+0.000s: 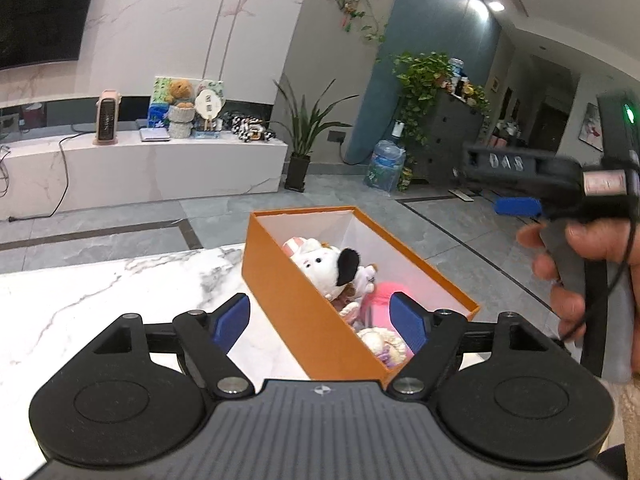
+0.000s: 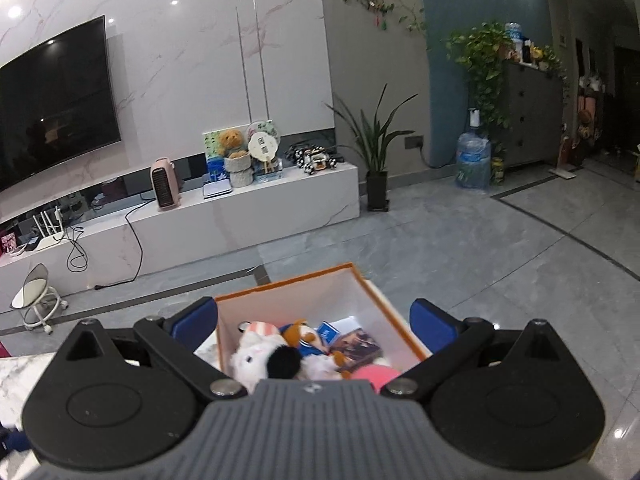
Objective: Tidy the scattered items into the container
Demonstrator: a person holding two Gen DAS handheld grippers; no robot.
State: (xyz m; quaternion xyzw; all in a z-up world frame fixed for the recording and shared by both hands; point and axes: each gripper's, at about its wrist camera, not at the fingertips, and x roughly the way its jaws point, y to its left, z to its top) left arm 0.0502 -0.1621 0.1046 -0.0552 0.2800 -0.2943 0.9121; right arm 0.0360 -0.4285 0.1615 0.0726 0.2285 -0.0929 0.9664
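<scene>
An orange box point(image 1: 288, 300) with a white inside stands on the marble table point(image 1: 100, 300). It holds a white plush dog with a black ear point(image 1: 324, 262), a pink plush point(image 1: 378, 300) and a cream plush point(image 1: 380, 344). My left gripper point(image 1: 320, 320) hovers open over the box's near end, holding nothing. The right wrist view looks down into the same box point(image 2: 394, 312), where the white plush dog point(image 2: 260, 360), an orange-and-white plush point(image 2: 304, 334) and small booklets point(image 2: 356, 346) lie. My right gripper point(image 2: 314, 322) is open and empty above it; a hand point(image 1: 568, 264) grips its handle.
The table's far edge borders a grey tiled floor point(image 1: 320, 196). Beyond are a white TV bench point(image 2: 240, 212) with a pink heater point(image 2: 164, 184) and a teddy bear, a wall TV point(image 2: 56, 100), potted plants, a water jug point(image 2: 474, 160), a grey drawer cabinet and a small stool point(image 2: 38, 296).
</scene>
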